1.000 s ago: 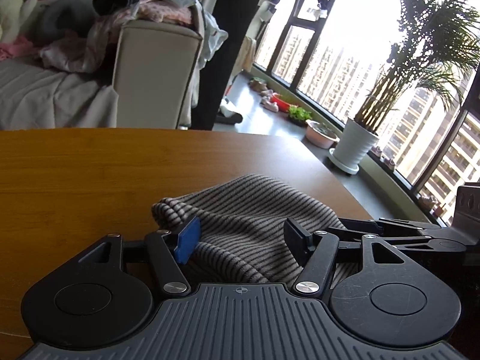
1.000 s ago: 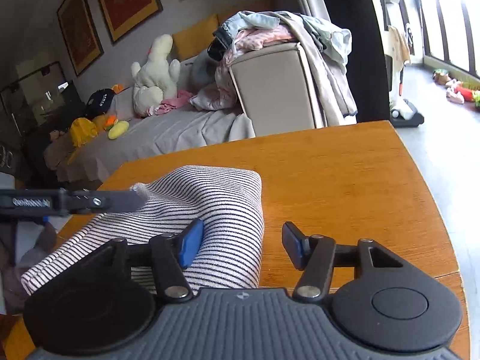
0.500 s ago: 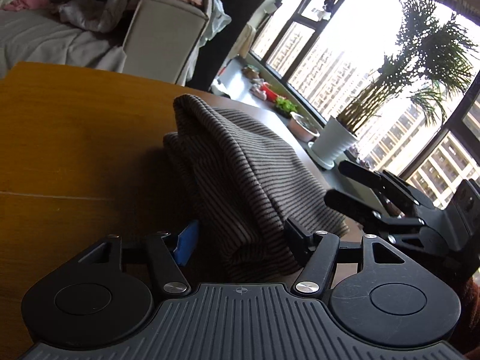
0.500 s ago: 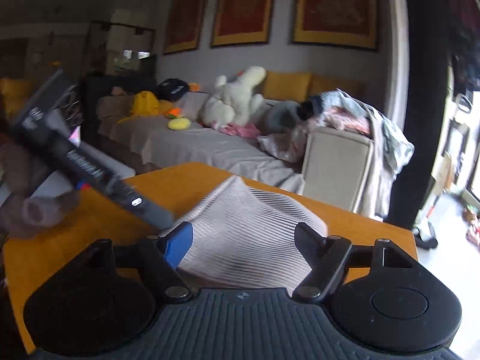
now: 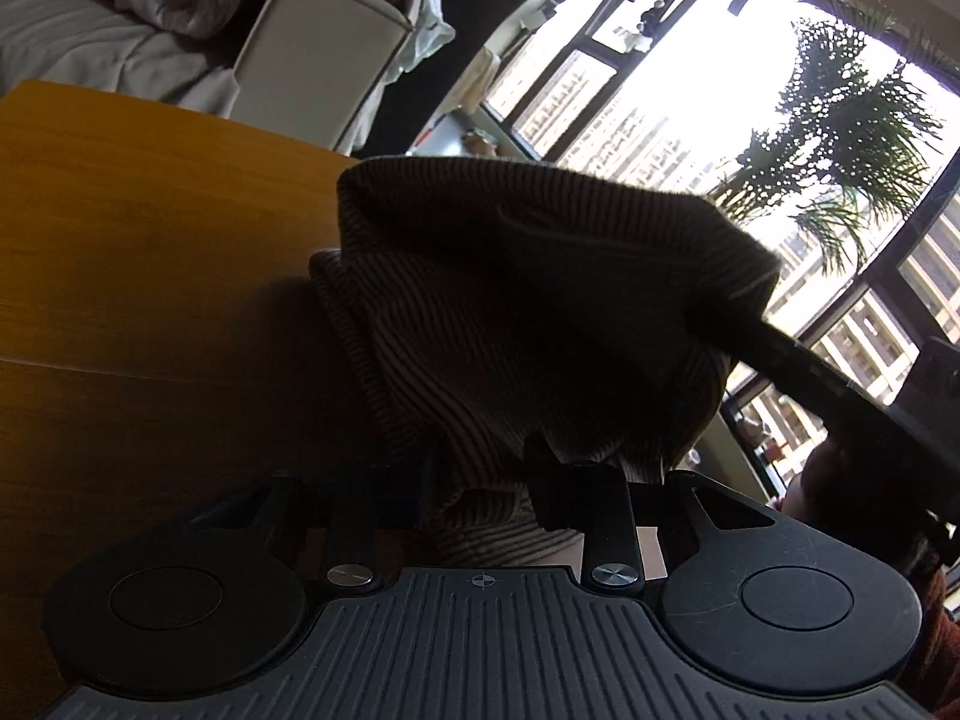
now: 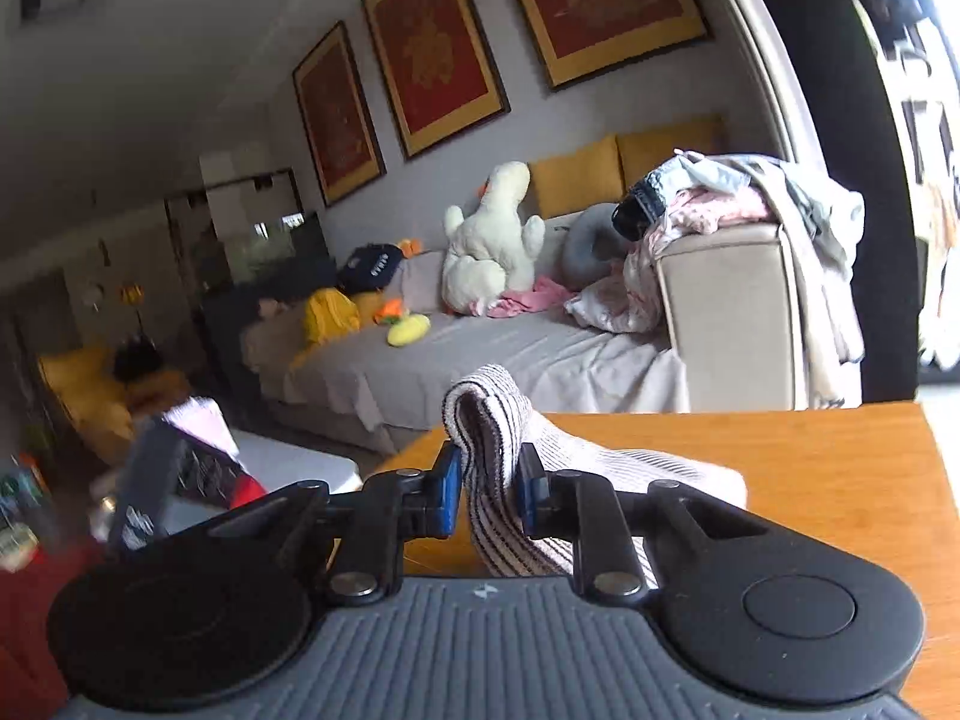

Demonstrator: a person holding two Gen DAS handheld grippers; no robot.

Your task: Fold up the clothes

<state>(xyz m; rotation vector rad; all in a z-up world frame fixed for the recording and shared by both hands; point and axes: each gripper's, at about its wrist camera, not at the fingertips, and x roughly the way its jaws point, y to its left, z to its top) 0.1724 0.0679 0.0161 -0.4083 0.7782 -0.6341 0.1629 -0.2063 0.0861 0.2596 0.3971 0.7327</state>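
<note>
Left wrist cam: left gripper (image 5: 480, 483) was pinching striped garment (image 5: 516, 300), bunched over wooden table (image 5: 150, 276) near edge. Right wrist cam: right gripper (image 6: 489, 489) jaws were closing, pads w/ a garment fold between, rest lay on table.

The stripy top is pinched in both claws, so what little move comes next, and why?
Probably lift both together and carry the pinched edge over the wooden table. The right claw is closing on a bunched fold of the stripy top, the left claw grips another part, and the rest sags onto the table.
</note>
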